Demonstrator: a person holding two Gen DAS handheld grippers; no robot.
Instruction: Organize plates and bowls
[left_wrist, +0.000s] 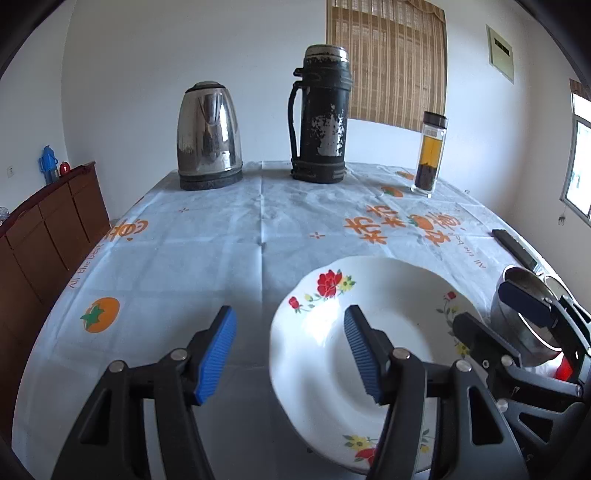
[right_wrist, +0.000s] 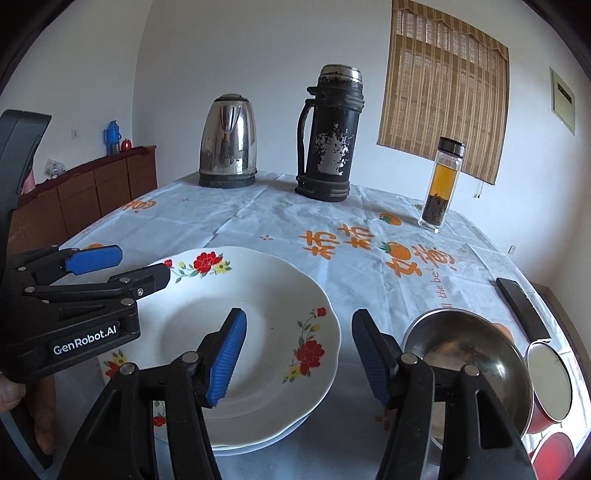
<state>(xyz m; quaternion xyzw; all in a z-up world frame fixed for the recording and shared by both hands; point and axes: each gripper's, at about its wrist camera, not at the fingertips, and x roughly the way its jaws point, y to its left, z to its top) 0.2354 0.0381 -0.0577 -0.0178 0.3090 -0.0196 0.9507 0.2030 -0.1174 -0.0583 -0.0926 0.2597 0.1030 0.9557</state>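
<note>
A white flowered plate (right_wrist: 236, 332) is seen lying on the table (left_wrist: 207, 243), which is covered by a pale cloth printed with orange fruit and lettering. In the right wrist view a second rim shows beneath it at the near edge, so it appears to rest on another plate (how many lie under it cannot be told). Just to its right a steel bowl (right_wrist: 469, 354) is set, and beside that bowl a red-sided container with a metal top (right_wrist: 550, 380) is partly seen at the table's edge.

The left gripper (left_wrist: 290, 350) is held low over the plate's left rim, its jaws parted with nothing between them; one blue pad (left_wrist: 360, 354) stands over the plate and the other over bare cloth. The right gripper (right_wrist: 299, 360) is likewise released and empty, its jaws straddling the plate's right rim, the right one near the steel bowl.

At the far end of the table a steel kettle (left_wrist: 208, 136), a worn black flask (left_wrist: 321, 114) and a glass bottle of tea (left_wrist: 430, 153) are stood upright, well apart from the plate. A dark flat bar (right_wrist: 521, 308) is laid near the right edge. A brown cabinet (left_wrist: 48, 221) is seen along the left wall.
</note>
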